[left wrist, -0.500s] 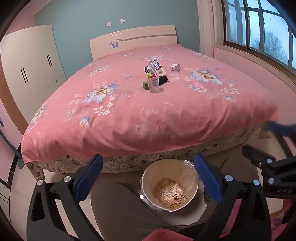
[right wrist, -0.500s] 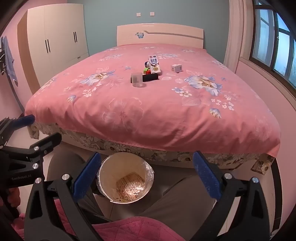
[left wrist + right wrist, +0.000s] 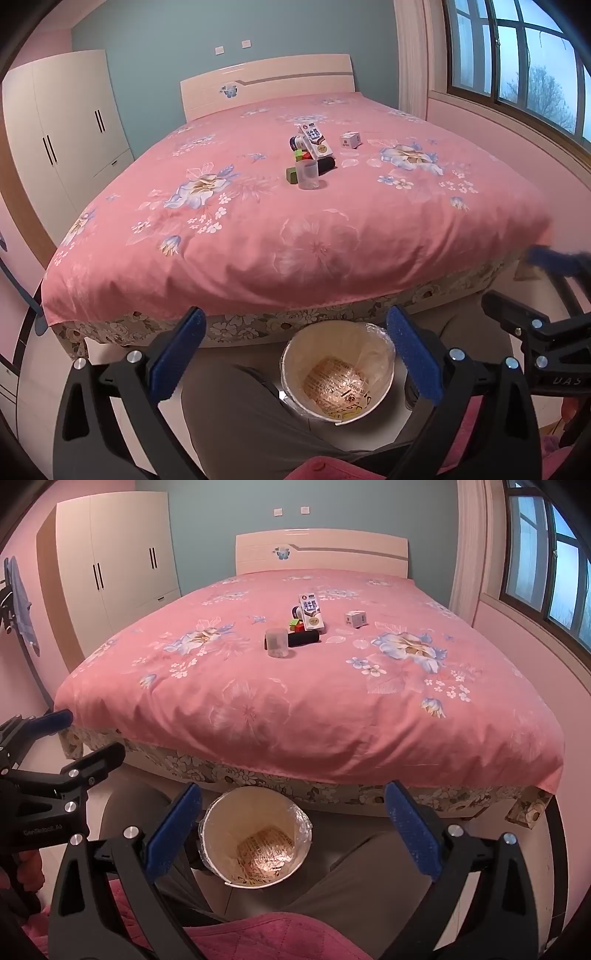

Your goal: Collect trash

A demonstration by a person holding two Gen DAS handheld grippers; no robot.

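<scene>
Both the left gripper [image 3: 295, 354] and the right gripper [image 3: 293, 829] have their blue pads spread as wide as they go with nothing held, each tilted down over the person's grey-trousered knees [image 3: 251, 417]. Between the knees, at six o'clock from the bed's foot, stands the lined trash bin [image 3: 338, 334]. On the pink bedspread [image 3: 258, 240], toward twelve o'clock, lie a milk carton [image 3: 314, 140], a clear cup [image 3: 307, 174], a black cylinder [image 3: 303, 638] and a small white box [image 3: 350, 140], huddled close.
</scene>
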